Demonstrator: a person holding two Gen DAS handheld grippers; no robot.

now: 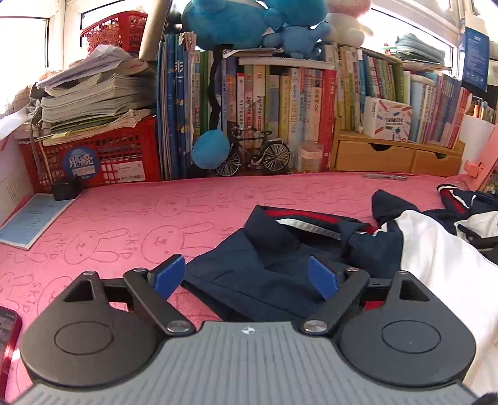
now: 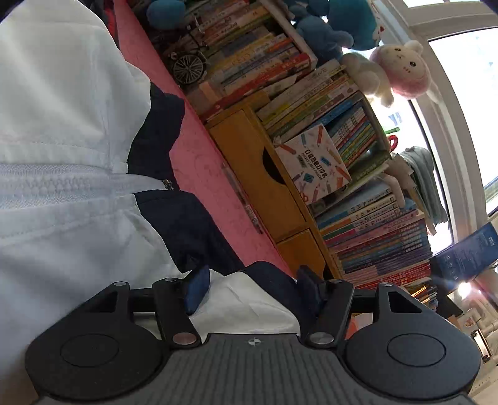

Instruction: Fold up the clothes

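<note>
While spread wide, both hand-held grippers over jacket.

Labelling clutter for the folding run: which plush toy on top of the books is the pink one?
The rabbit plush, sitting by the window at the end of the row of books. The other plush toys beside it are blue.

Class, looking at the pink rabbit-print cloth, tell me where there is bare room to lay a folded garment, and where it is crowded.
The widest bare patch of the pink cloth lies between the red crate, the blue booklet and the navy jacket. A narrower strip runs behind the jacket, before the model bicycle and wooden drawers, where a pen lies. The right side is crowded with garment.
</note>
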